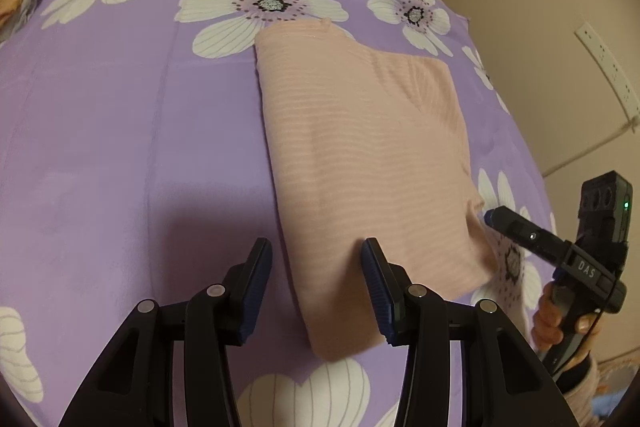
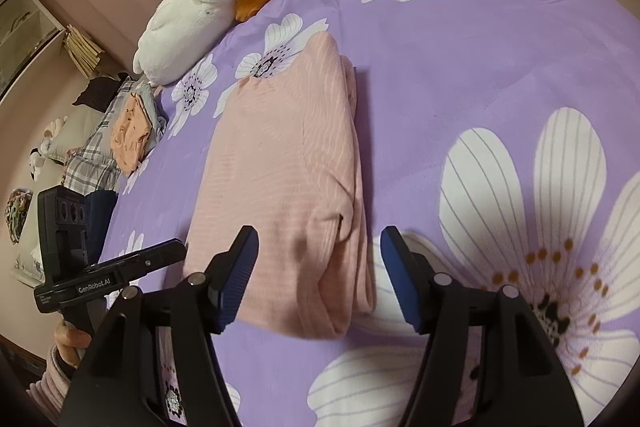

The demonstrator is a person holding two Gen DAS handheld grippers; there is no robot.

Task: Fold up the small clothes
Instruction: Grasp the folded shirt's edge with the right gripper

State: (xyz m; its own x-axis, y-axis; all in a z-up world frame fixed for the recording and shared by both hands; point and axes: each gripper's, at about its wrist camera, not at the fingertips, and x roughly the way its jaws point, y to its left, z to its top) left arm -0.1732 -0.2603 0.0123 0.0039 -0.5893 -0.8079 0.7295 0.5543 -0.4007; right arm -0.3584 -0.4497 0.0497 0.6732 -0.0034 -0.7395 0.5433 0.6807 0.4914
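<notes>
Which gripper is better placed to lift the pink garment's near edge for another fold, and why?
Probably the left gripper: its open jaws already straddle the pink garment's near edge. The right gripper, also open, hovers by the corner.

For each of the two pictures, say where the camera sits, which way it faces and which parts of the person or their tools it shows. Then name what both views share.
Left wrist: sits on the left gripper, facing down over the pink garment on the floral sheet; shows its own open fingers, plus the right gripper and hand.
Right wrist: sits on the right gripper, facing down over the garment's near edge; shows its open fingers, plus the left gripper and hand.
Shared: garment, sheet, plush toy.
</notes>
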